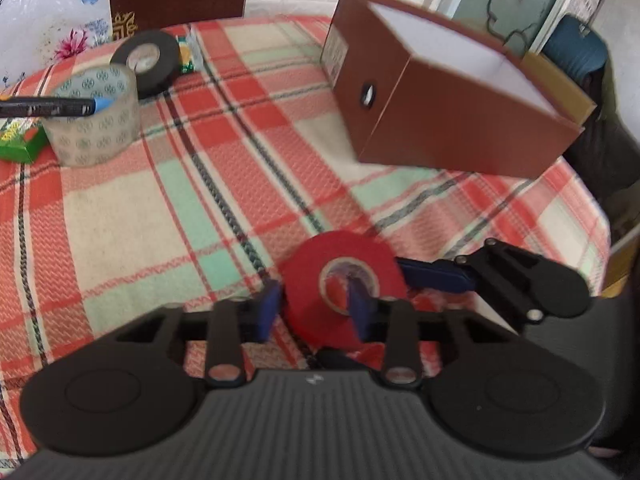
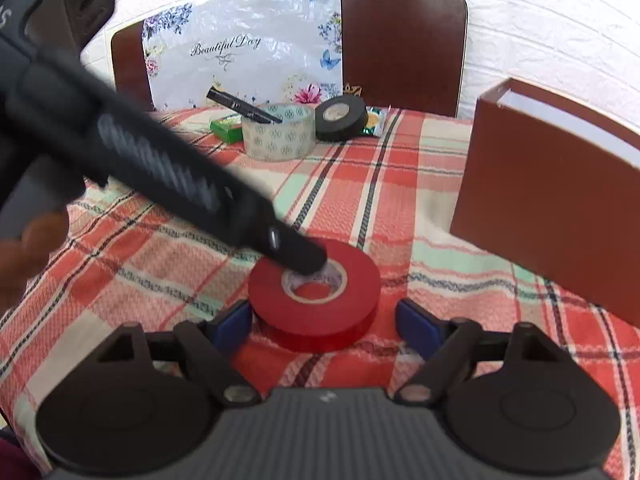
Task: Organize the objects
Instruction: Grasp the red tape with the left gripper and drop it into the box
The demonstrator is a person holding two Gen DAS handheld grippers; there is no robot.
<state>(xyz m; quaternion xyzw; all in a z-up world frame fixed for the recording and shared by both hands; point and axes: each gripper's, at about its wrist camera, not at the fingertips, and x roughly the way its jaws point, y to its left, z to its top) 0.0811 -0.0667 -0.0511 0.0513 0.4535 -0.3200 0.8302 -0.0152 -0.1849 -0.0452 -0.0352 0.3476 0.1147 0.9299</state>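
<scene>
The left gripper (image 1: 314, 306) is pinching the red tape roll's (image 1: 340, 276) wall; the right gripper (image 2: 324, 326) is straddling that roll, jaws wide, not touching.

My left wrist camera looks steeply down, close over the red tape roll (image 1: 342, 276), facing the brown box (image 1: 452, 108). My right wrist camera sits just as near, facing the chairs (image 2: 404, 40). Both share the roll, the box and the plaid worktop (image 1: 132, 216).

hidden: red tape roll (image 1: 320, 304) near rim behind left tongs (image 1: 316, 308) | cut off: marker (image 1: 44, 107)
</scene>
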